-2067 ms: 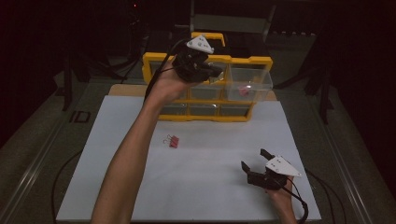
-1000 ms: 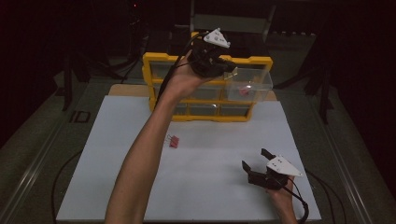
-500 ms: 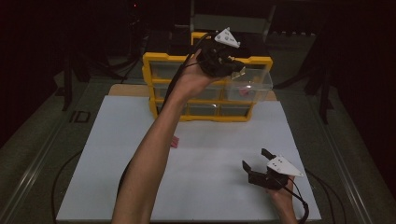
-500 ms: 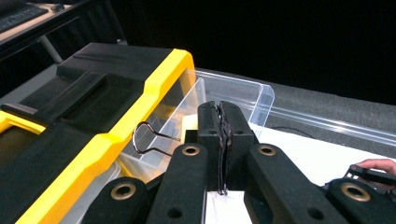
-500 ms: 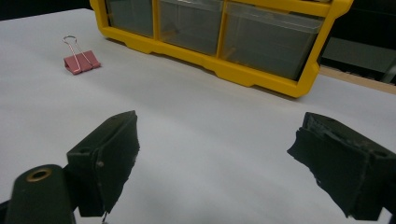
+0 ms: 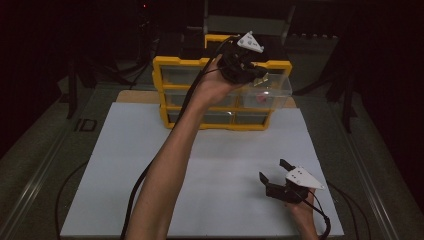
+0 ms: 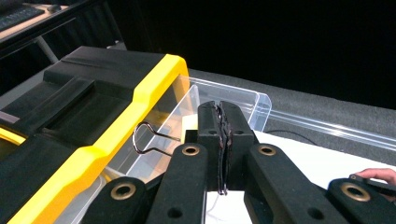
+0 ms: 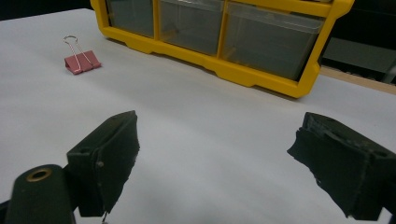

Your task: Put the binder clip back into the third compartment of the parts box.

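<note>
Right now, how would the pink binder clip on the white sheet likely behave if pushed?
The pink binder clip looks small, probably light. It lies flat on its side, so it would likely slide over the white sheet, not roll. Its wire handles may swivel.

Ahead of the right gripper (image 8: 212,158), between its wide-apart jaws: bare white table (image 8: 187,116), open passage. Yellow drawer cabinet (image 8: 224,70) walls off the far side. Pink binder clip (image 8: 82,60) lies left of the jaws, well apart.

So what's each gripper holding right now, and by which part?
The left gripper pinches a binder clip; its wire handle juts out sideways, the pinched part is hidden. The right gripper holds nothing.
</note>
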Action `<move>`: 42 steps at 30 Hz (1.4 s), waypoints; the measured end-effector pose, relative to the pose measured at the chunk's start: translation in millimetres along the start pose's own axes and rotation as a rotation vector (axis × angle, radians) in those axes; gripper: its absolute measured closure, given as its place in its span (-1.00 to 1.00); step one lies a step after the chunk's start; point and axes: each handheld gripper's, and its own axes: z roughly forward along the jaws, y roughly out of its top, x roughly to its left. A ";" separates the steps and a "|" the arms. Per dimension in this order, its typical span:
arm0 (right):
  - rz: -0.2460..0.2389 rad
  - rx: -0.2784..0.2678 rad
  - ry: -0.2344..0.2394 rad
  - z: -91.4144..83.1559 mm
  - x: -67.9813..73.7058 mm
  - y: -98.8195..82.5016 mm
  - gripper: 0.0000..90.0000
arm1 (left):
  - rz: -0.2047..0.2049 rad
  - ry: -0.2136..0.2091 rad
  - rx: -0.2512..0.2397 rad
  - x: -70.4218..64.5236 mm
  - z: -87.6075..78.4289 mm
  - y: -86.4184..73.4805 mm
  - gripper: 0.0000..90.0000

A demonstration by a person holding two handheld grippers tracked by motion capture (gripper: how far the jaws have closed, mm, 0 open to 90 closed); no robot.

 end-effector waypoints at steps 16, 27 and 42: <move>-0.002 0.000 0.003 0.3 -0.1 0.1 -0.72 | -0.126 0.036 0.015 10.7 2.7 -5.3 -0.49; -0.003 0.002 0.004 0.6 0.0 0.0 -0.72 | -0.118 0.072 0.057 12.3 -6.9 -18.1 -0.69; -0.008 0.004 0.000 1.9 -0.3 -0.3 -0.72 | -0.175 0.115 0.084 23.7 -24.8 -56.3 -0.71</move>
